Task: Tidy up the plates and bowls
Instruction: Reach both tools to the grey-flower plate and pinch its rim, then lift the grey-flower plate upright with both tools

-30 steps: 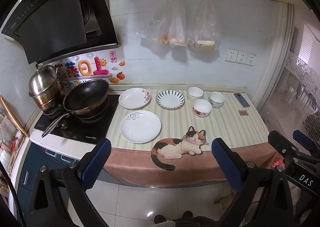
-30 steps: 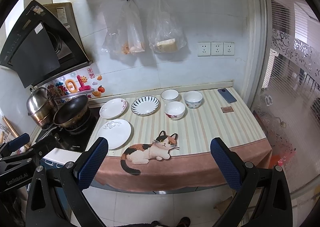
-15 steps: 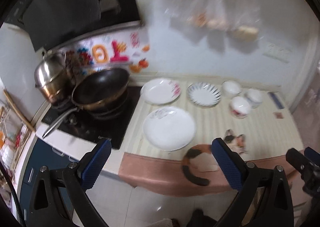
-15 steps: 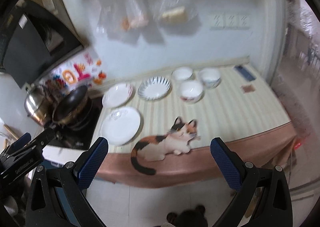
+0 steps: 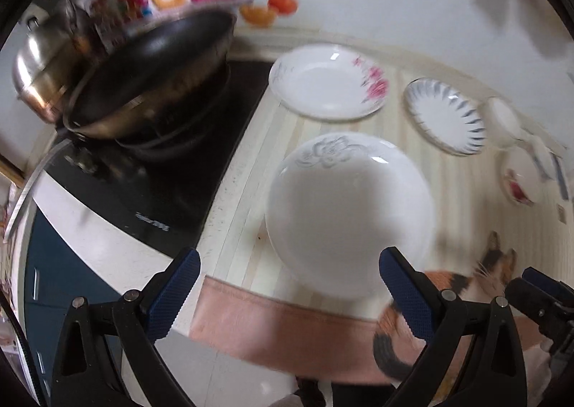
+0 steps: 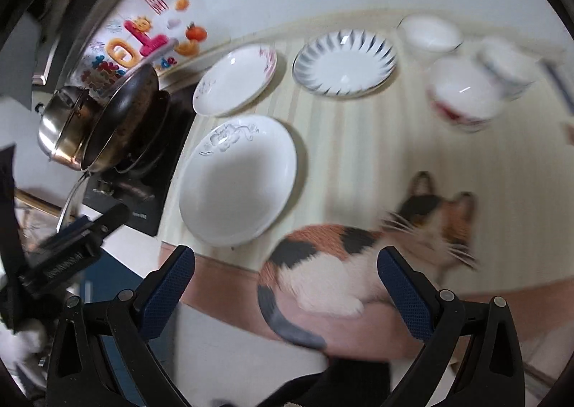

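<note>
A large white plate with a grey flower (image 5: 349, 213) (image 6: 238, 179) lies near the counter's front edge. Behind it lie a pink-flowered plate (image 5: 328, 82) (image 6: 235, 78) and a blue-rayed plate (image 5: 445, 116) (image 6: 344, 62). Three bowls stand to the right: a plain white one (image 6: 428, 33), a red-patterned one (image 6: 462, 94) and a blue-patterned one (image 6: 506, 64). My left gripper (image 5: 288, 290) is open and empty, just in front of the large plate. My right gripper (image 6: 287, 285) is open and empty over the counter's front edge.
A black wok (image 5: 150, 69) and a steel pot (image 5: 39, 73) sit on the cooktop (image 5: 172, 188) at the left. A cat picture (image 6: 362, 245) is printed on the striped counter cloth (image 6: 358, 155). The left gripper's body (image 6: 68, 256) shows at the right wrist view's left.
Both grippers have moved forward and down toward the counter. The large plate now fills the left wrist view. Both stay open and empty.
</note>
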Tool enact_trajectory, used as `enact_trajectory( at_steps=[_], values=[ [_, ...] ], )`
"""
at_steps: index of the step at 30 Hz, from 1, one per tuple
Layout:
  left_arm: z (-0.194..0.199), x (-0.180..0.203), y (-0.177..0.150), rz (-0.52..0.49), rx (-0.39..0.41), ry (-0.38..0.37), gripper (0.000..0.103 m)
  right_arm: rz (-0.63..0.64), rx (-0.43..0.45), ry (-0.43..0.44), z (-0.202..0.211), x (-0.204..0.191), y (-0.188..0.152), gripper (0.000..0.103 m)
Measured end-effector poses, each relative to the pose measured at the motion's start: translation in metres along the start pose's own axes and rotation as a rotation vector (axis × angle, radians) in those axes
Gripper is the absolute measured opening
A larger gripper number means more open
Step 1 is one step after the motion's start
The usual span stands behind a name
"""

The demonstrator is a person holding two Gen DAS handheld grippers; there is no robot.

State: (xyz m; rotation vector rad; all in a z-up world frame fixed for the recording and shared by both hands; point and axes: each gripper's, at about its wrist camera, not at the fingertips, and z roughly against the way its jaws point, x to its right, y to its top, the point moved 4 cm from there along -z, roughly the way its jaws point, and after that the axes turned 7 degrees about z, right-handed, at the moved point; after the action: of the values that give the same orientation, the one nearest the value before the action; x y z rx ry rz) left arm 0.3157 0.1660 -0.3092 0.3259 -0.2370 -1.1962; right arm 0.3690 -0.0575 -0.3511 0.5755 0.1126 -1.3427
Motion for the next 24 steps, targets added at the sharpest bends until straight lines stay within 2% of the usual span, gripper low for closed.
enact_trajectory(
  at_steps=[3, 4, 7, 10, 11, 12, 13, 15, 16, 17, 21, 24],
  values=[
    [-0.038, -0.004, 0.015, 0.046, -0.07, -0.016, 0.101, 0.015, -0.049, 0.014, -0.046, 0.011, 0.026, 0.102],
    [-0.048, -0.004, 0.019, 0.061, -0.088, -0.023, 0.098, 0.014, -0.068, 0.021, -0.061, 0.016, 0.035, 0.101],
    [-0.079, -0.005, 0.028, 0.095, -0.145, -0.051, 0.075, -0.011, -0.125, 0.066, -0.102, 0.03, 0.051, 0.096],
    [-0.105, -0.001, 0.033, 0.092, -0.19, -0.05, 0.063, -0.029, -0.173, 0.105, -0.134, 0.039, 0.064, 0.082],
    [-0.111, 0.0, 0.033, 0.092, -0.202, -0.057, 0.054, -0.03, -0.19, 0.121, -0.147, 0.039, 0.067, 0.074],
    [-0.117, 0.0, 0.033, 0.089, -0.214, -0.05, 0.053, -0.031, -0.201, 0.139, -0.154, 0.039, 0.069, 0.063],
    [-0.12, 0.0, 0.034, 0.086, -0.219, -0.042, 0.05, -0.033, -0.218, 0.161, -0.164, 0.039, 0.071, 0.057],
    [-0.121, -0.001, 0.035, 0.088, -0.209, -0.027, 0.043, -0.024, -0.222, 0.185, -0.175, 0.034, 0.072, 0.035],
    [-0.119, -0.002, 0.035, 0.096, -0.206, -0.025, 0.041, -0.009, -0.213, 0.184, -0.175, 0.031, 0.074, 0.029],
    [-0.117, -0.004, 0.035, 0.105, -0.198, -0.029, 0.038, 0.0, -0.219, 0.196, -0.177, 0.028, 0.074, 0.014],
    [-0.107, -0.003, 0.031, 0.12, -0.197, -0.032, 0.037, 0.048, -0.233, 0.158, -0.181, 0.02, 0.076, 0.015],
    [-0.104, 0.005, 0.03, 0.125, -0.207, -0.04, 0.037, 0.011, -0.247, 0.169, -0.175, 0.028, 0.073, 0.015]
  ],
)
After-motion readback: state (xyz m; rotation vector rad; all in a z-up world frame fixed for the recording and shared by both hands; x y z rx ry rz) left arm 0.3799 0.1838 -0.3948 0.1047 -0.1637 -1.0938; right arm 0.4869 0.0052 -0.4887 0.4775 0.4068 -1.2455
